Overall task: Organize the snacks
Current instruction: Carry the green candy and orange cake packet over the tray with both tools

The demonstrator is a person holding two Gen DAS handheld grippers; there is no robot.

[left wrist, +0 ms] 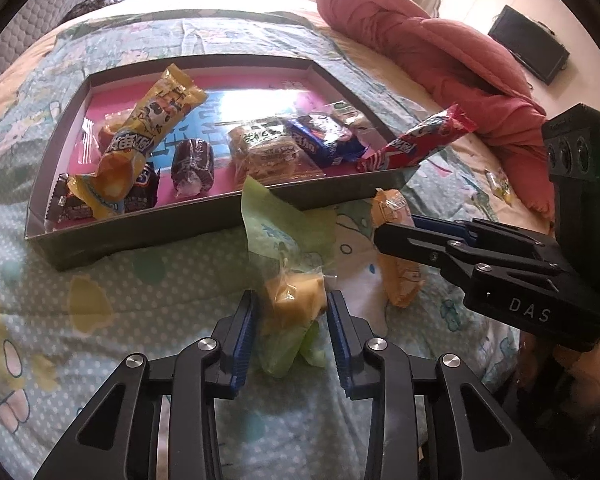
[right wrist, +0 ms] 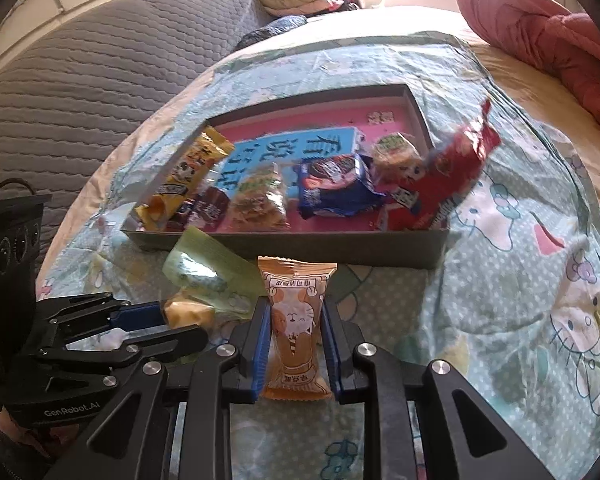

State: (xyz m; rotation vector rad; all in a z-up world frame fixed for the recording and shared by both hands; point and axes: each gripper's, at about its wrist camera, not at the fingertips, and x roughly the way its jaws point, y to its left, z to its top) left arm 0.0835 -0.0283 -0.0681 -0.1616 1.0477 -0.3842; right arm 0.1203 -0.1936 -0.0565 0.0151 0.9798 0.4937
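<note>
Both tongs are clamped on snacks lying on the bedsheet (right wrist: 520, 280) just in front of the box (left wrist: 180, 220): the left gripper (left wrist: 292, 308) pinches a green packet (left wrist: 290, 304) (a yellow cake shows through its clear part), and the right gripper (right wrist: 296, 316) squeezes an orange packet (right wrist: 296, 320) printed with a cat. Inside the box lie more snacks, among them a long yellow packet (left wrist: 148, 124) and a blue one (right wrist: 332, 184); a red packet (left wrist: 416, 140) leans over its right corner. Beyond lies a pink quilt (left wrist: 440, 52).

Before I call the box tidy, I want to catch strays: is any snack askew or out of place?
Yes. The red snack stick lies tilted over the box rim at its right corner, one end poking outside. Two packets, green and orange, are on the bedsheet in front of it.
</note>
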